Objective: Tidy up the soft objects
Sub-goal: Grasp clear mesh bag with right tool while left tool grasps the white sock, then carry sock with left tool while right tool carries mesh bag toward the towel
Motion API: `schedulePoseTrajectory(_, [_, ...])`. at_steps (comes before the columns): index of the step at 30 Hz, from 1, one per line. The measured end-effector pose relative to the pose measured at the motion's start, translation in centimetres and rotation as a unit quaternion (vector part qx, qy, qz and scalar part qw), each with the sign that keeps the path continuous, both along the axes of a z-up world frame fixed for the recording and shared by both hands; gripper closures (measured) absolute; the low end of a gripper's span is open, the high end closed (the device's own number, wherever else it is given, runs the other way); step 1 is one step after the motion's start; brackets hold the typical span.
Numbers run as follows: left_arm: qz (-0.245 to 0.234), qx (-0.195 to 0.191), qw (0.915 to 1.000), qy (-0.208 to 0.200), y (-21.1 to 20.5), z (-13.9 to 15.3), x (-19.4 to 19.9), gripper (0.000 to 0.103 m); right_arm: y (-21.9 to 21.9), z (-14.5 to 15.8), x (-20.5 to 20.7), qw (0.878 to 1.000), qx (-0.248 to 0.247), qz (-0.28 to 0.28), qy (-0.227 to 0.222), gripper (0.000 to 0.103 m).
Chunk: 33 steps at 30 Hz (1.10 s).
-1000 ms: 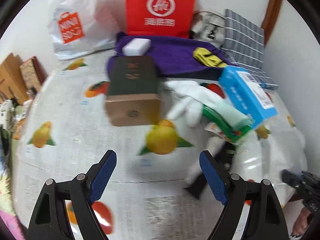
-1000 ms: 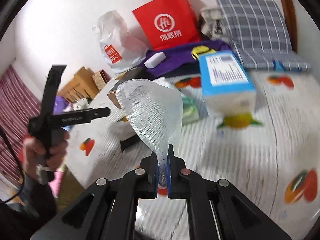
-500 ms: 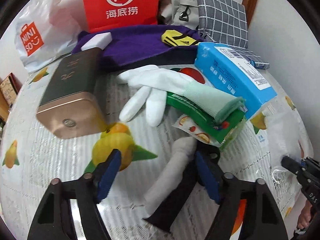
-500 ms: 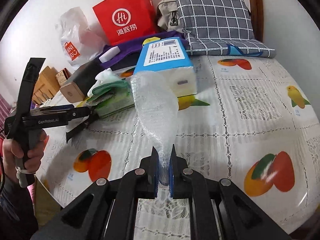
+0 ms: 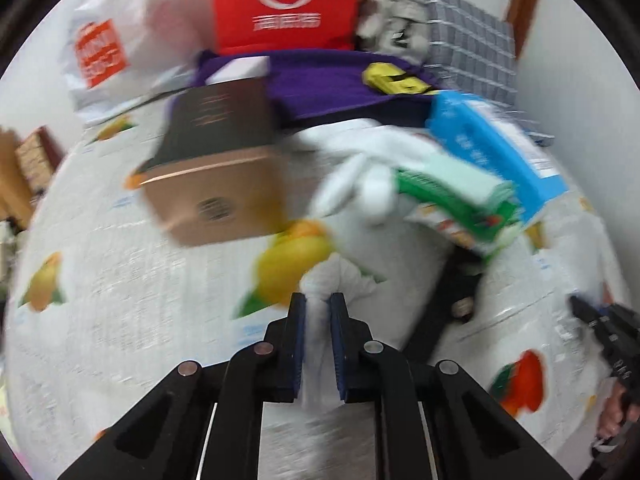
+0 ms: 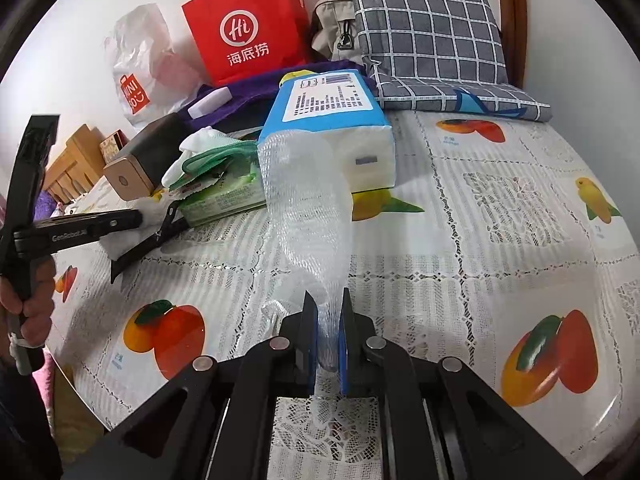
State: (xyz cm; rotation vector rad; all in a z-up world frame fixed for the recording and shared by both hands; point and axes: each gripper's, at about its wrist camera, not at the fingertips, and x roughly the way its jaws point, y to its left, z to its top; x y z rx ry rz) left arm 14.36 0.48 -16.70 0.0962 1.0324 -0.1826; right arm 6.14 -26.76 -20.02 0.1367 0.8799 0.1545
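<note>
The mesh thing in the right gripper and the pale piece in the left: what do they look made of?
The mesh sleeve, pinched in the right gripper, looks like translucent white foam netting: open lattice, light shows through. The pale piece in the left gripper looks like soft matte knit, possibly a sock; blur leaves that open.

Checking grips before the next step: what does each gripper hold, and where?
Left gripper: white sock, pinched at its end. Right gripper: foam net sleeve, at its narrow end.

Red paper bag [image 6: 248, 24], grey-and-white checked cushion [image 6: 432, 36], fruit-printed white tablecloth [image 6: 500, 240].
</note>
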Motion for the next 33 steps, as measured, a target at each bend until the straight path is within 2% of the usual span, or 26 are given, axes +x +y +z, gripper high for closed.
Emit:
schedulePoseTrajectory(4, [0.019,0.009,0.9998,-0.004,1.9,-0.1,-0.7,0.091,0.1,0.2,-0.1,1.0,0.0,0.0,-0.003,0.095])
schedulePoseTrajectory(14, [0.03,-0.048,0.9984,-0.003,3.5,0.6,-1.7,0.093,0.6,2.7,-1.1,0.999,-0.01,-0.001,-0.031,0.097])
schedulePoseTrajectory(22, [0.04,-0.067,0.9966,-0.024,4.6,2.7,-2.4,0.093,0.9,4.6,-1.3,0.999,-0.013,-0.003,-0.046,0.097])
schedulePoseTrajectory(33, [0.04,-0.084,0.9952,-0.031,4.8,4.5,-1.5,0.093,1.9,7.5,-0.3,0.998,-0.014,0.006,-0.062,0.097])
